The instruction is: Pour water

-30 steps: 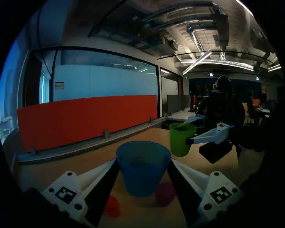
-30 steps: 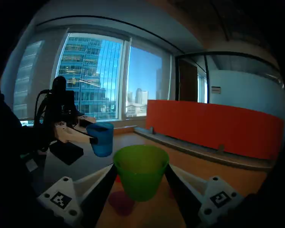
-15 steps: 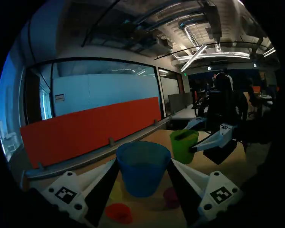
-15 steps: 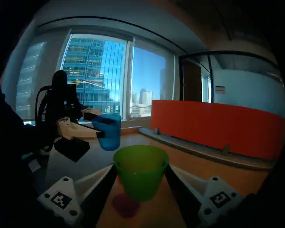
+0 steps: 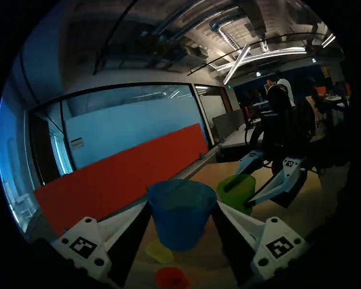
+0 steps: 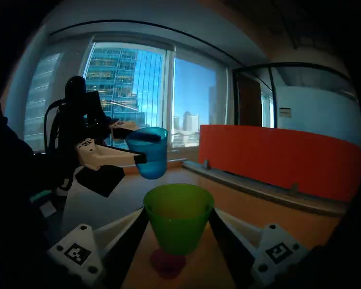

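Blue cup (image 6: 150, 154): gripped in left gripper (image 5: 181, 212) jaws, held aloft. Green cup (image 6: 178, 219): gripped in right gripper (image 6: 178, 226) jaws, upright; blue cup lies at its 11 o'clock, apart.

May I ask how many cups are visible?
5: blue cup in the left fingers, green cup in the right fingers; yellow, red and magenta cups on the table; more may be hidden.
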